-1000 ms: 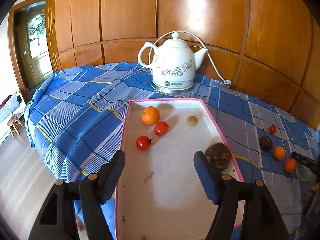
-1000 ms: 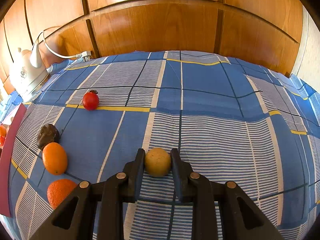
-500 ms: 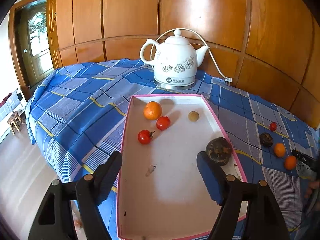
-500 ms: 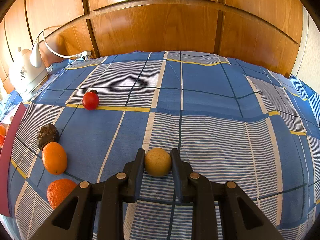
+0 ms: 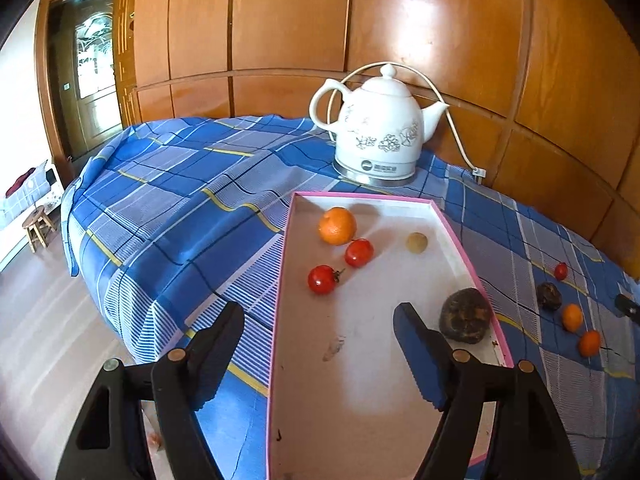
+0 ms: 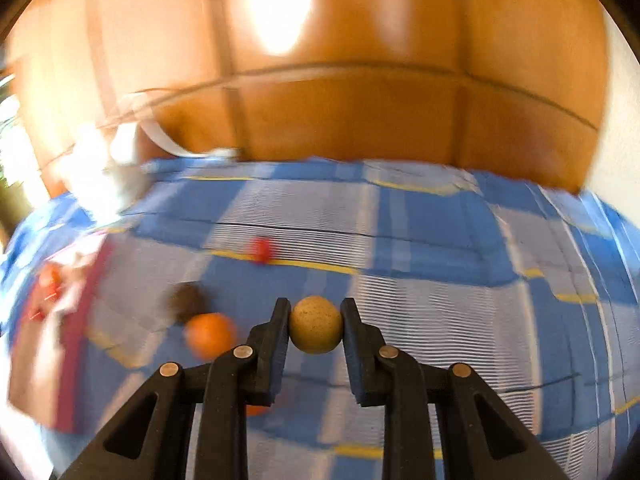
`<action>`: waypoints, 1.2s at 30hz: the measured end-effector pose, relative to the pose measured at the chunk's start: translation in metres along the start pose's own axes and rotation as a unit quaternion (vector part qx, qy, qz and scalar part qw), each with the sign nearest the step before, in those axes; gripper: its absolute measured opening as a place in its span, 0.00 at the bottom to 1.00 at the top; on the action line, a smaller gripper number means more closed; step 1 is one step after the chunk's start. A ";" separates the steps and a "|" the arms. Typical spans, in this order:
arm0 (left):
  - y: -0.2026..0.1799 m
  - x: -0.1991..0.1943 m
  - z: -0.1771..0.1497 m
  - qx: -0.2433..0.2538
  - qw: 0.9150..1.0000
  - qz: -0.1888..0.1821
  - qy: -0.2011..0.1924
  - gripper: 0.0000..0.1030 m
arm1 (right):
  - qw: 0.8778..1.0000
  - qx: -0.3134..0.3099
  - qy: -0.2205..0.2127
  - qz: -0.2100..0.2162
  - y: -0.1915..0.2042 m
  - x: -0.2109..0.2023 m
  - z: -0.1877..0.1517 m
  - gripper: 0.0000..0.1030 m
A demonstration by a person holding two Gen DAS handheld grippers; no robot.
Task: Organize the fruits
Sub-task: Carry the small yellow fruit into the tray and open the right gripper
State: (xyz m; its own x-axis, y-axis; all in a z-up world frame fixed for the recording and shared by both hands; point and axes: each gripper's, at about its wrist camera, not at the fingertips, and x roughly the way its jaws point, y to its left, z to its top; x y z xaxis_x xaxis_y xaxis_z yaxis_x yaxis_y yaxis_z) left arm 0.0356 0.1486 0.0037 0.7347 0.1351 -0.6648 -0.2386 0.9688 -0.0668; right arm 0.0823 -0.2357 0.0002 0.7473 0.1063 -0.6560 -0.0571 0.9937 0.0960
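Lifted since a second ago: tan round fruit [image 6: 315, 325], formerly resting on the plaid cloth, now raised and swinging left, background smeared with motion in the right wrist view. Pulled back and up over the same span: left hand-held gripper [image 5: 318, 354], tray now showing more of its near end.

Right hand-held gripper [image 6: 315, 326]: closed on the tan round fruit, both pads pressed to its sides, fruit sharp against the blur. Pointed forward and slightly down over the bench [image 6: 420, 280], heading toward the tray side, by judgement the carry stage of a pick-and-place.

Left hand-held gripper: spread wide, holding nothing, hovering over the near end of the pink-rimmed tray [image 5: 280, 304], left finger beyond the tray's left rim over the cloth, right finger over the tray floor, overlapping the dark wrinkled fruit [image 5: 466, 316] in view.

Tray contents: orange [image 5: 337, 225] far left, two tomatoes [image 5: 359, 252] [image 5: 322, 279] near it, small tan fruit [image 5: 417, 242] far centre, dark wrinkled fruit by the right rim.

Remaining on the bench, right of the tray: small tomato [image 5: 561, 271], dark fruit [image 5: 548, 295], two oranges [image 5: 572, 317] [image 5: 589, 343].

Far side: white electric kettle [image 5: 378, 136], wooden panelling behind.

Task status, judged: partly done; several pieces left to collect.
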 end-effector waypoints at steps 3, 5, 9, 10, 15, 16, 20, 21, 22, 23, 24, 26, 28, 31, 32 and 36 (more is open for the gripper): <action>0.002 0.001 0.000 -0.003 1.000 0.000 0.001 0.75 | 0.996 -0.053 0.001 0.070 0.052 -0.006 -0.006 0.25; 0.003 -0.001 0.000 -0.002 1.000 -0.001 -0.001 0.75 | 0.988 -0.087 0.012 0.125 0.092 -0.006 -0.012 0.25; 0.006 -0.002 0.002 -0.004 1.000 0.000 -0.006 0.75 | 0.971 -0.149 0.030 0.186 0.159 0.000 -0.023 0.25; 0.007 -0.001 0.002 -0.005 1.000 -0.001 -0.006 0.75 | 0.966 -0.162 0.039 0.199 0.174 0.004 -0.026 0.25; 0.010 0.003 0.002 -0.009 1.000 -0.001 0.001 0.75 | 0.957 -0.196 0.071 0.199 0.206 0.025 -0.040 0.25; 0.009 0.004 0.002 -0.008 1.000 -0.001 0.003 0.75 | 0.957 -0.199 0.076 0.199 0.207 0.030 -0.040 0.25; 0.009 0.006 0.001 -0.006 1.000 -0.002 0.006 0.75 | 0.956 -0.208 0.090 0.188 0.215 0.040 -0.047 0.25; 0.008 0.006 0.001 -0.004 1.000 -0.002 0.007 0.75 | 0.955 -0.208 0.092 0.188 0.216 0.043 -0.047 0.25; 0.007 0.006 0.000 -0.003 1.000 -0.002 0.007 0.75 | 0.956 -0.211 0.093 0.184 0.217 0.045 -0.048 0.25; 0.007 0.006 0.000 -0.001 1.000 -0.002 0.007 0.75 | 0.956 -0.213 0.095 0.180 0.217 0.047 -0.050 0.25; 0.006 0.006 0.000 0.000 1.000 -0.002 0.007 0.75 | 0.956 -0.214 0.097 0.177 0.218 0.048 -0.050 0.25; 0.005 0.006 -0.001 0.002 1.000 -0.004 0.008 0.75 | 0.956 -0.211 0.101 0.176 0.218 0.050 -0.052 0.25; 0.003 0.006 0.000 0.004 1.000 -0.004 0.007 0.75 | 0.957 -0.207 0.105 0.176 0.216 0.051 -0.052 0.27; 0.002 0.004 0.000 0.006 1.000 -0.006 0.006 0.75 | 0.959 -0.197 0.103 0.177 0.213 0.049 -0.051 0.27; 0.002 0.004 0.000 0.007 1.000 -0.006 0.005 0.75 | 0.959 -0.195 0.100 0.178 0.212 0.047 -0.051 0.27; 0.000 0.001 0.000 0.009 1.000 -0.010 0.002 0.75 | 0.962 -0.184 0.087 0.182 0.207 0.036 -0.047 0.27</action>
State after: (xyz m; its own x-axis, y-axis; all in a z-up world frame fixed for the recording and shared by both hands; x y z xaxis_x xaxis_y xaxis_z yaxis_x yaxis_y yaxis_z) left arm 0.0368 0.1488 0.0030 0.7363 0.1137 -0.6670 -0.2111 0.9752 -0.0668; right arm 0.0669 -0.0249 -0.0387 0.5127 0.4221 -0.7476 -0.5481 0.8312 0.0935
